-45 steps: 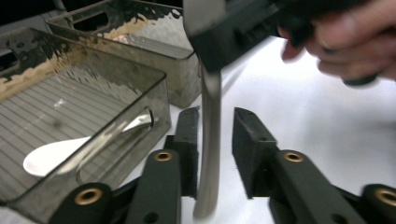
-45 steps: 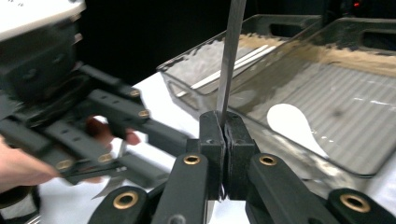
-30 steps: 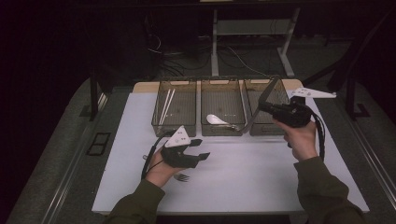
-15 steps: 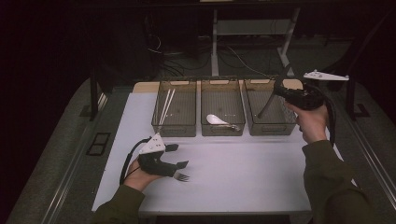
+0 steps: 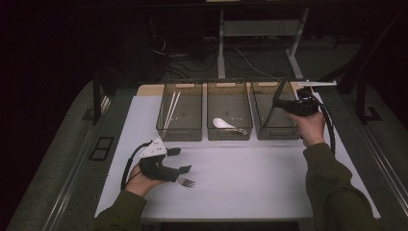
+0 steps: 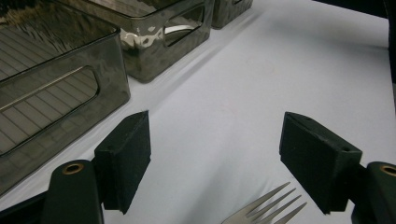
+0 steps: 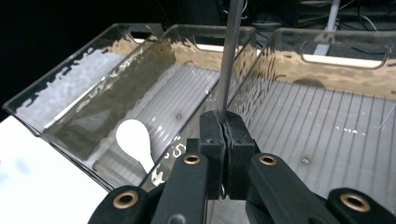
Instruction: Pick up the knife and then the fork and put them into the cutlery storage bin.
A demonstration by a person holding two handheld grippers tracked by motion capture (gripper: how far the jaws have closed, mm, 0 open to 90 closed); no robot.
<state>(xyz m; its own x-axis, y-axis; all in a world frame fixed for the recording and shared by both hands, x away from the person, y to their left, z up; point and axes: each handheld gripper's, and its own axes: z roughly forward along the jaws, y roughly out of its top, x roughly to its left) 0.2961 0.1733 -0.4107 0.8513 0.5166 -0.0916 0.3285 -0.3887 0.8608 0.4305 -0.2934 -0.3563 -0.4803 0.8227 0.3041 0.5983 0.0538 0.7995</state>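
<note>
No legible text, label, brand, number or sign found in any view. Smoked clear plastic bins (image 5: pixel 229 118), white table mat (image 5: pixel 250 178) and black gripper jaws carry no readable markings.

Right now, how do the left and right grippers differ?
The left gripper has its jaws spread, having just been opening, with nothing pressed between them; the right gripper has its jaws shut on a thin metal utensil handle. The left gripper sits low over the white table by the fork; the right gripper is raised at the right-hand bin. Both are black and hand-held.
</note>
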